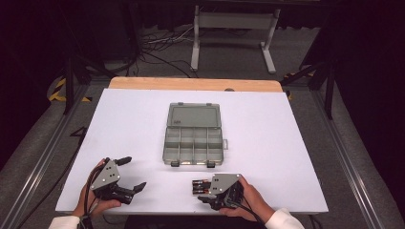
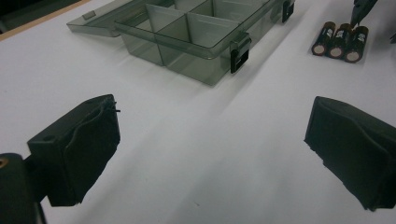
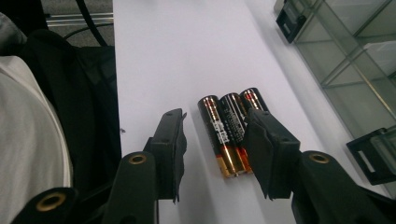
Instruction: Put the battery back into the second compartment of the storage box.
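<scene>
Three batteries lie side by side, touching one another, on the white worktop near its front edge on the person's right, just in front of the clear compartment box. The right hand-held gripper reaches over them with its jaws partly open; no earlier picture bears on them, and at this moment the pads are not pressing on anything. In the right gripper view one jaw stands on bare worktop to the side of the row, apart from it, while the other jaw overlaps the outermost battery, so whether it touches that battery cannot be told. In the high view the right hand-held gripper sits right at the batteries. The compartment box stands in the middle of the worktop with its lid folded flat away from the person, its divided trays showing and its dark latches facing the batteries. The left hand-held gripper rests well apart on the person's left with its jaws spread wide and nothing between them; its own view looks across bare worktop toward the box and the batteries.
</scene>
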The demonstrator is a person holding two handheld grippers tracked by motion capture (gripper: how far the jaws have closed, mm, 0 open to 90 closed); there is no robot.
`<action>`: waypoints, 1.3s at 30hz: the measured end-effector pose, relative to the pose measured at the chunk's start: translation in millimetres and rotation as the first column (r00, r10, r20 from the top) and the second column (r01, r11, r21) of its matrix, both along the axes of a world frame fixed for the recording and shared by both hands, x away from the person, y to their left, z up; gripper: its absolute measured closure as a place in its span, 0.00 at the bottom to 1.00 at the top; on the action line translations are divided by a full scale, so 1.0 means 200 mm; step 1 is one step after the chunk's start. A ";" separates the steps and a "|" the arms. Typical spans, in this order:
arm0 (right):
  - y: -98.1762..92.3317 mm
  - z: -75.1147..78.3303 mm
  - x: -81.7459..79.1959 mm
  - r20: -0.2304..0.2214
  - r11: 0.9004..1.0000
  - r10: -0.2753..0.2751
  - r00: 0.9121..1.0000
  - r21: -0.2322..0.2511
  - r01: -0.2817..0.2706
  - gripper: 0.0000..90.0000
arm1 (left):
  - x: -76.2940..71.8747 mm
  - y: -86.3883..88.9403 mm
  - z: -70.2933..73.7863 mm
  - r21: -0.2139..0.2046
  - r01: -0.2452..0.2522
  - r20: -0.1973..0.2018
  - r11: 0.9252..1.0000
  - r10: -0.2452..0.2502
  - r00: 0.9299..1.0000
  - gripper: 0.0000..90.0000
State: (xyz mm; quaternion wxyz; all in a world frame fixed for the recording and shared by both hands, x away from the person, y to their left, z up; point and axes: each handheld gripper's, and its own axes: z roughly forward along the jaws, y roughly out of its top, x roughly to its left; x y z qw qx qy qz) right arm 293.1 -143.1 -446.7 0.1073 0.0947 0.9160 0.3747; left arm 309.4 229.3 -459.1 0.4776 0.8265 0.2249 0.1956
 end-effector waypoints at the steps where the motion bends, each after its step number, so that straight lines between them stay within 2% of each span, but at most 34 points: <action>1: 0.00 0.00 0.00 -0.002 1.000 -0.003 1.000 -0.009 0.003 0.64 | 0.00 0.00 0.00 0.001 0.000 0.000 1.000 0.000 1.000 0.04; 11: 0.03 -0.03 0.01 -0.018 0.998 0.010 1.000 -0.054 -0.011 0.69 | 0.00 0.00 0.00 0.003 0.003 -0.004 1.000 -0.003 1.000 0.04; 14: 0.05 -0.02 0.02 -0.054 0.998 0.022 0.998 -0.062 -0.025 0.77 | 0.00 0.00 0.00 0.003 0.003 -0.002 1.000 -0.003 1.000 0.04; 17: 0.05 -0.02 0.05 -0.121 0.997 0.025 0.992 -0.066 -0.033 0.80 | 0.00 0.00 0.00 0.008 0.007 -0.006 1.000 -0.007 1.000 0.04; 19: 0.06 -0.02 0.05 -0.126 0.997 0.024 0.992 -0.074 -0.034 0.81 | 0.00 0.00 0.00 0.008 0.009 -0.007 1.000 -0.009 1.000 0.04; 21: 0.08 -0.01 0.06 -0.127 0.994 0.038 0.991 -0.101 -0.051 0.86 | 0.00 -0.01 0.00 0.010 0.012 -0.008 1.000 -0.011 1.000 0.05; 27: 0.10 0.01 0.06 -0.129 0.988 0.040 0.991 -0.140 -0.058 0.86 | 0.00 -0.01 0.00 0.018 0.011 -0.007 1.000 -0.011 1.000 0.05; 33: 0.10 0.02 0.05 -0.114 0.989 0.038 0.993 -0.138 -0.054 0.86 | 0.00 0.00 0.00 0.006 0.015 -0.009 1.000 -0.015 1.000 0.05; 39: 0.08 0.04 0.07 -0.097 0.993 0.028 0.995 -0.113 -0.039 0.86 | 0.00 0.00 0.00 0.003 0.013 -0.007 1.000 -0.013 1.000 0.05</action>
